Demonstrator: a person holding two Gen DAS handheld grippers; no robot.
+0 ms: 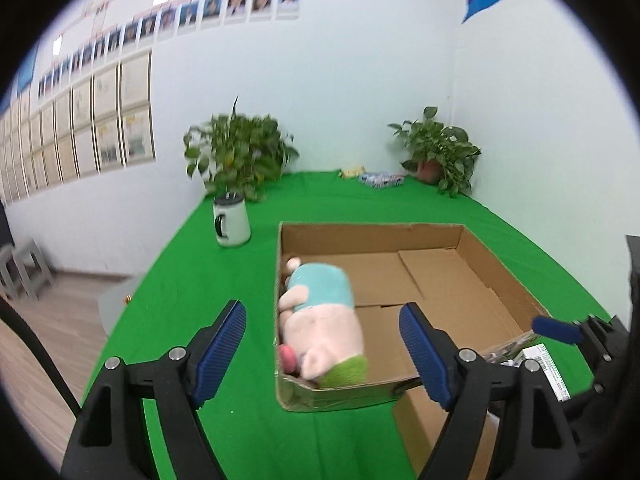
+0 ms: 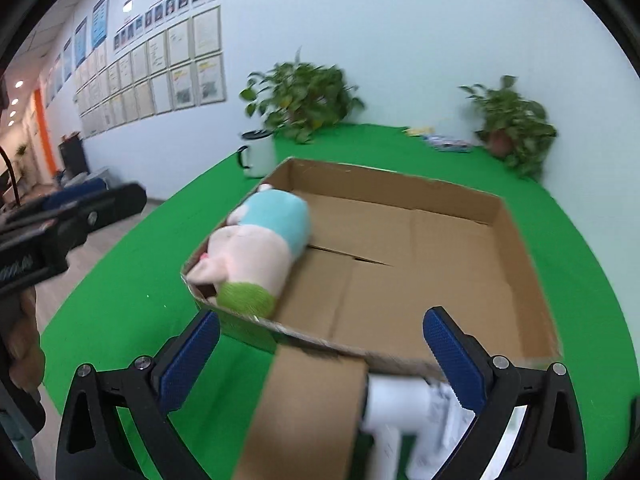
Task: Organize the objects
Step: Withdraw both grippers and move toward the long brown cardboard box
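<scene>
plush toy lies on its side in the cardboard box, against the box's left wall, on the green table. a white mug stands beyond the box's far left corner, apart from it; two potted plants stand at the table's far edge. toy body pink, with a teal middle and a green end. left gripper open, nothing between its jaws. right gripper open, empty, above the box's near flap.
</scene>
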